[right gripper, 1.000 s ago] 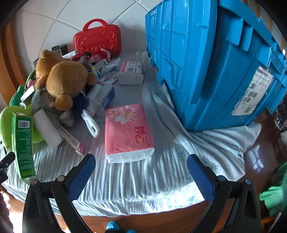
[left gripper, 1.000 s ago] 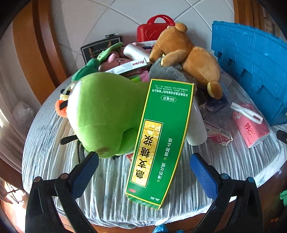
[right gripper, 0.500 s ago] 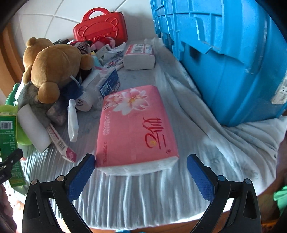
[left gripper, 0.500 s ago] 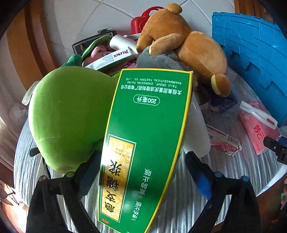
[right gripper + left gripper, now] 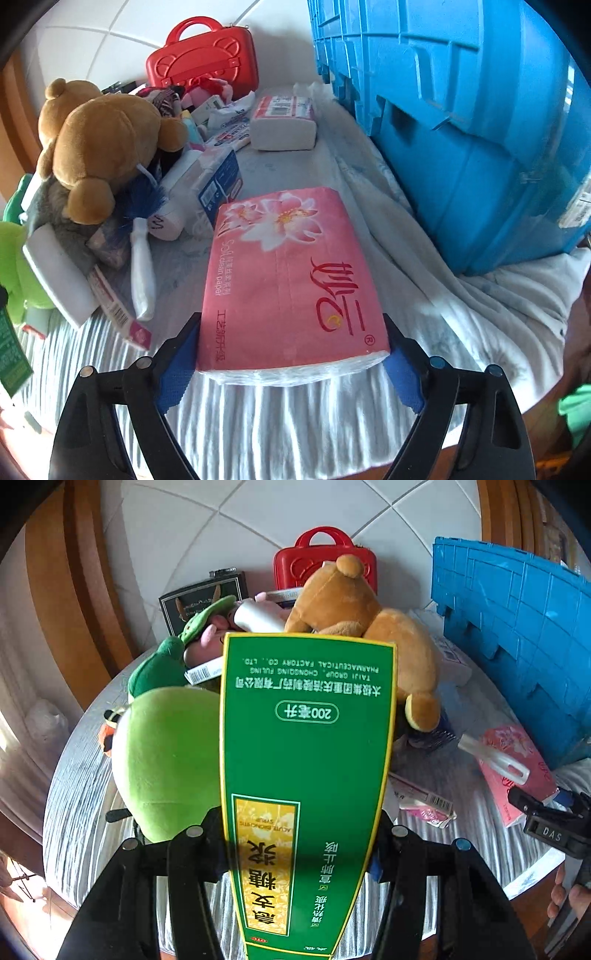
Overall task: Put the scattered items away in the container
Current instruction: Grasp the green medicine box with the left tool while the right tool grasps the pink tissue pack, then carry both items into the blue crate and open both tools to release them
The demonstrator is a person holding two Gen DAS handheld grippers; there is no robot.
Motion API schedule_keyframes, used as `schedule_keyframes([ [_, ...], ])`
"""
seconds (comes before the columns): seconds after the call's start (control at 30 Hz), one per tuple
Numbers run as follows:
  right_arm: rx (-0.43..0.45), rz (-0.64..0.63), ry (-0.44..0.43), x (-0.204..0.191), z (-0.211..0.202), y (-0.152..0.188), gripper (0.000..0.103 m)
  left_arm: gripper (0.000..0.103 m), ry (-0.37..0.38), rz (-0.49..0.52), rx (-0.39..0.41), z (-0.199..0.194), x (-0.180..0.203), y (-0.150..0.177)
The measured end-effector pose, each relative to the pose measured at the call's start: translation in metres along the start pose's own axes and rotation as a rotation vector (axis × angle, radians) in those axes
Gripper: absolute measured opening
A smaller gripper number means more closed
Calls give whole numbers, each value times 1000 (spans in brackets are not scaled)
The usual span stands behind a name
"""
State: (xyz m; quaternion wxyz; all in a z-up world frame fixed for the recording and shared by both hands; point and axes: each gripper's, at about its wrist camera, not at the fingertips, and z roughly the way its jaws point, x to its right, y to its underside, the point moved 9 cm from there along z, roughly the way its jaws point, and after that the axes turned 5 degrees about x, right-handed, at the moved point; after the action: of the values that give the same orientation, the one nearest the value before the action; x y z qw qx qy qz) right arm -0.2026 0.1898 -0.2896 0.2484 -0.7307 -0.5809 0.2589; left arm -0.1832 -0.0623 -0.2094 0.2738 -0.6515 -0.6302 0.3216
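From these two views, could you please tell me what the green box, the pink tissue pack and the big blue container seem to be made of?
Tall green box: probably glossy printed cardboard, judging by its crisp flat edges.
Pink tissue pack: thin shiny plastic film over white paper, whose layers show at the end.
Big blue container: rigid moulded plastic with ribbed walls and a dull sheen.

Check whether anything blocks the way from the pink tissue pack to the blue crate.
Nothing visible does. The pink tissue pack lies between the right gripper's closing jaws, and only bare rumpled white cloth separates it from the blue crate. The crate's wall rises high; its opening is out of view.
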Motion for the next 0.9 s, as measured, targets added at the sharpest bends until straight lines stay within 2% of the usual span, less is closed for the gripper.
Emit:
schedule_keyframes([
  [0.17,59,-30,2,-9,-40,-9,89,53,10,-10,57,-25,2,-27],
  [0.27,123,-42,8,-13,-75,-23,89,53,26,-15,95,-43,3,-45],
  [0.57,400,-58,-11,-39,-201,-107,89,53,114,-19,242,-104,14,-116],
  [0.73,538,-53,45,-37,-265,-153,89,53,187,-17,328,-137,39,-161],
  [0.9,611,4,86,0,-302,-195,89,53,274,22,378,-162,88,-209],
])
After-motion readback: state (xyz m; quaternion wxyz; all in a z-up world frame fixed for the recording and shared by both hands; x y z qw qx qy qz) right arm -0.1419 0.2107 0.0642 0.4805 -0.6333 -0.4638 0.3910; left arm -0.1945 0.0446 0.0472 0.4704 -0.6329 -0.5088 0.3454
